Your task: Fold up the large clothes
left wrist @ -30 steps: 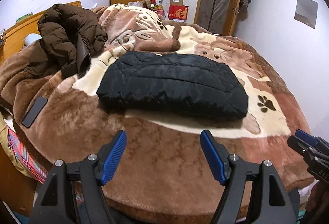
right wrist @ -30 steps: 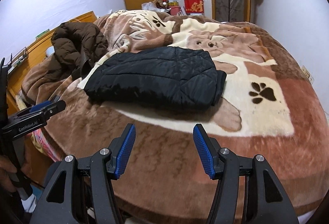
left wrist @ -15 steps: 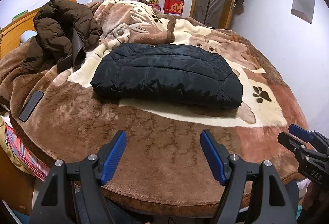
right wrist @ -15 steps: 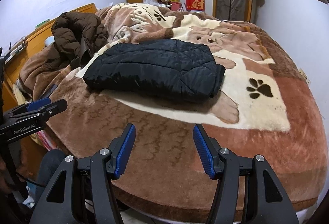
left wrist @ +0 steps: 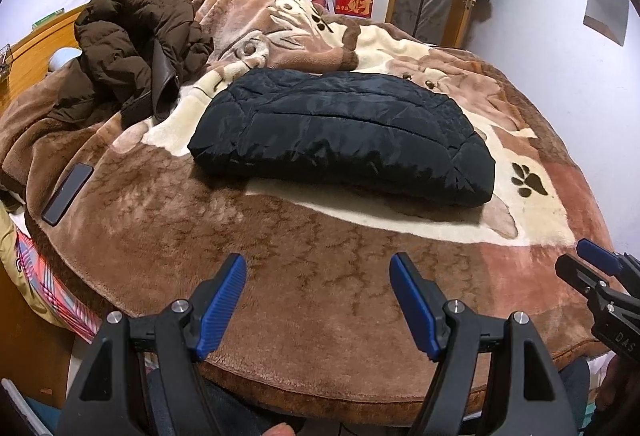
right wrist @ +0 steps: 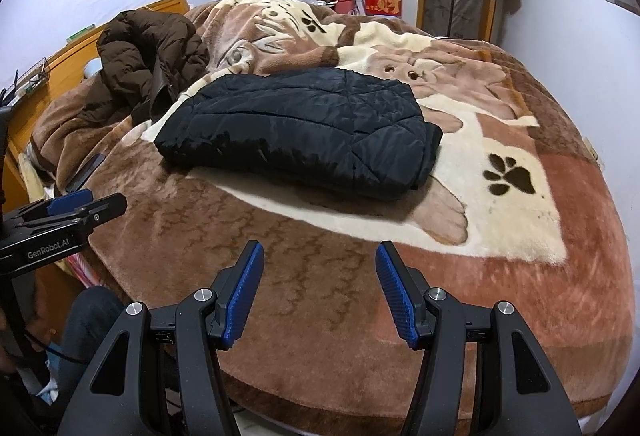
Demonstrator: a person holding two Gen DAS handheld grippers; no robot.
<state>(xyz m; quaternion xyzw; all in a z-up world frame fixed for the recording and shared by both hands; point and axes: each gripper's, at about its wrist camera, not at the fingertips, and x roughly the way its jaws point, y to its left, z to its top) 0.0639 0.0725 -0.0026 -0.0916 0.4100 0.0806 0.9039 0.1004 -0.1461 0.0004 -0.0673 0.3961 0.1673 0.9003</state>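
One folded black jacket [left wrist: 340,140], long axis left-right

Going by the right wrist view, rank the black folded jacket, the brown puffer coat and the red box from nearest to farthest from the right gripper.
From the right gripper:
1. Black folded jacket, mid-bed, straight ahead.
2. Brown puffer coat, heaped farther back, to the left.
3. Red box, beyond the bed, against the far wall.

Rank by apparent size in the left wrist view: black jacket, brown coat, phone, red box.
1. black jacket
2. brown coat, close behind; it lies farther off and bunched, so unsure
3. phone
4. red box, far off, so its rank is unsure
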